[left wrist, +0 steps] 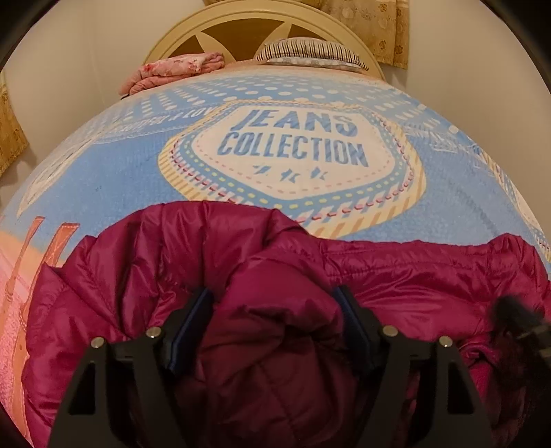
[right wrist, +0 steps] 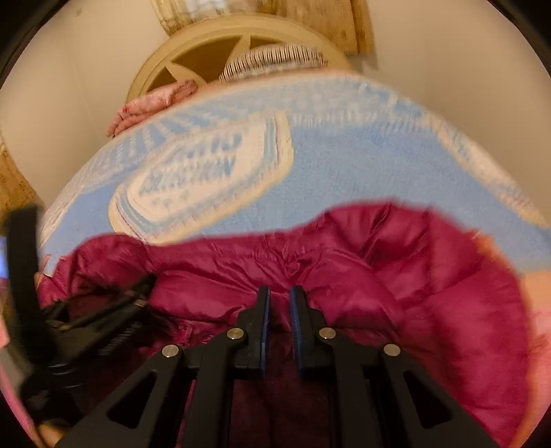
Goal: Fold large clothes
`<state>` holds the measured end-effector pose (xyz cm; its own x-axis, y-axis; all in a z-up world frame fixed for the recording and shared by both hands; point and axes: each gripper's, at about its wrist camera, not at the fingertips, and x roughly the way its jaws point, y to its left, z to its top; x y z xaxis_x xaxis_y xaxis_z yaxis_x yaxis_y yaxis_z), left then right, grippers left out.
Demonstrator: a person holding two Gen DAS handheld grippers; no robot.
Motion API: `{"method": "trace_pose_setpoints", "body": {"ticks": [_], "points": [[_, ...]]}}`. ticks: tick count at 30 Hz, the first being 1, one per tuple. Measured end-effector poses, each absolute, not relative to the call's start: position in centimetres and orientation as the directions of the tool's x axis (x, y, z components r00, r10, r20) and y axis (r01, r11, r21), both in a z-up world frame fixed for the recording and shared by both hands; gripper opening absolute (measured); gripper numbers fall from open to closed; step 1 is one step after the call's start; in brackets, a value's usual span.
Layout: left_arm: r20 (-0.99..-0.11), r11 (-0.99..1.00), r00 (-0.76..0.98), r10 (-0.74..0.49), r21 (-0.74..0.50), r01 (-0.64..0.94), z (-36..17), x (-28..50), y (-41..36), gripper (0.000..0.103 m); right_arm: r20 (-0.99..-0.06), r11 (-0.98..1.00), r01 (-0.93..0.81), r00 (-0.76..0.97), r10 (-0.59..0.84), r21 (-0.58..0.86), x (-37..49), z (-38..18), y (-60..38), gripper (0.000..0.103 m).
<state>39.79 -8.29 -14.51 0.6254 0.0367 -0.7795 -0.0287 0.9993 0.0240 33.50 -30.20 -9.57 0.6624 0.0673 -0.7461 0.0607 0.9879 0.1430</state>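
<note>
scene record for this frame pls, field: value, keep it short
surface: bed with blue printed bedspread
garment: magenta puffer jacket, bunched at the near edge of the bed
left gripper: jaws wide apart, a fold of the jacket bulging between them
right gripper: jaws nearly closed, narrow gap, over the jacket; grip on fabric unclear, view blurred
background: pink folded cloth and striped pillow by the headboard
fold state: jacket crumpled, no neat fold visible
</note>
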Motion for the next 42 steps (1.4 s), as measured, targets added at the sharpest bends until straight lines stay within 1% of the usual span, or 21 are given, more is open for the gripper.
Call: {"method": "trace_pose_setpoints", "body": {"ticks": [1,3,4,5,7,10,13,18,26,29,32,34,35,36,37,38,39,41,42], "points": [[-0.779,0.999,0.625,0.040,0.027,-0.029,-14.4,39.8,-8.3,0.077,-0.712,0.994,0.054,0.701,0.033,0.099,32.7,-8.3,-30.0,0.012],[-0.779,0.999,0.626,0.041,0.030,-0.029,-14.3,39.8,-8.3,0.077,-0.679,0.994,0.097,0.728,-0.100,-0.043,31.8,-7.2,-29.9,0.012],[-0.779,0.999,0.626,0.040,0.028,-0.029,-14.3,39.7,-8.3,0.077,-0.681,0.991,0.113,0.720,-0.132,-0.072,31.9,-7.3,-30.1,0.012],[-0.779,0.999,0.626,0.039,0.027,-0.029,-14.3,39.7,-8.3,0.077,-0.709,0.989,0.122,0.691,-0.144,-0.082,32.3,-8.2,-30.8,0.012],[-0.778,0.999,0.627,0.036,0.023,-0.029,-14.3,39.8,-8.3,0.077,-0.777,0.990,0.126,0.615,-0.133,-0.069,33.2,-11.0,-32.0,0.012],[-0.779,0.999,0.626,0.037,0.024,-0.028,-14.3,39.9,-8.3,0.077,-0.766,0.993,0.122,0.637,-0.088,-0.013,33.1,-11.9,-32.8,0.012],[-0.779,0.999,0.626,0.039,0.027,-0.028,-14.3,39.9,-8.4,0.077,-0.753,0.991,0.123,0.648,-0.113,-0.043,32.9,-12.1,-32.2,0.012],[-0.779,0.999,0.626,0.037,0.025,-0.028,-14.3,39.9,-8.3,0.077,-0.738,0.982,0.128,0.648,-0.187,-0.137,32.8,-12.3,-31.0,0.012],[-0.785,0.999,0.619,0.031,0.018,-0.027,-14.2,39.9,-8.2,0.078,-0.735,0.980,0.130,0.649,-0.199,-0.151,33.2,-12.0,-31.1,0.012],[-0.802,1.000,0.597,0.001,-0.012,-0.018,-13.1,38.8,-7.5,0.078,-0.735,0.976,0.129,0.642,-0.218,-0.177,33.1,-12.0,-30.9,0.013],[-0.781,0.998,0.622,-0.056,-0.065,0.008,-11.2,35.9,-6.6,0.078,-0.756,0.975,0.118,0.616,-0.222,-0.189,33.2,-11.5,-30.8,0.013],[-0.761,0.997,0.644,-0.082,-0.065,0.051,-9.6,33.1,-5.8,0.078,-0.767,0.978,0.121,0.607,-0.206,-0.167,32.5,-10.5,-31.0,0.014],[-0.748,0.996,0.659,-0.085,-0.060,0.062,-9.0,32.0,-5.3,0.078,-0.763,0.984,0.132,0.621,-0.179,-0.123,31.5,-9.6,-31.2,0.014],[-0.729,0.996,0.679,-0.084,-0.049,0.070,-8.2,30.4,-4.7,0.078,-0.751,0.989,0.140,0.647,-0.130,-0.050,29.9,-8.3,-31.6,0.015],[-0.713,0.996,0.696,-0.087,-0.044,0.079,-7.6,28.9,-4.0,0.080,-0.744,0.990,0.141,0.659,-0.111,-0.022,29.0,-7.7,-31.7,0.020],[-0.697,0.995,0.711,-0.094,-0.045,0.087,-7.0,27.4,-3.2,0.083,-0.727,0.991,0.137,0.680,-0.097,-0.004,27.1,-6.5,-31.6,0.028],[-0.685,0.994,0.721,-0.102,-0.050,0.093,-6.5,26.4,-2.7,0.085,-0.708,0.991,0.130,0.699,-0.100,-0.012,25.6,-5.5,-31.3,0.033],[-0.647,0.990,0.750,-0.139,-0.071,0.122,-5.5,23.1,-1.2,0.090,-0.652,0.992,0.119,0.749,-0.117,-0.041,22.2,-3.7,-30.6,0.057],[-0.635,0.988,0.757,-0.152,-0.077,0.134,-5.3,22.2,-0.9,0.091,-0.628,0.992,0.113,0.769,-0.123,-0.056,20.5,-2.9,-30.3,0.062]]}}
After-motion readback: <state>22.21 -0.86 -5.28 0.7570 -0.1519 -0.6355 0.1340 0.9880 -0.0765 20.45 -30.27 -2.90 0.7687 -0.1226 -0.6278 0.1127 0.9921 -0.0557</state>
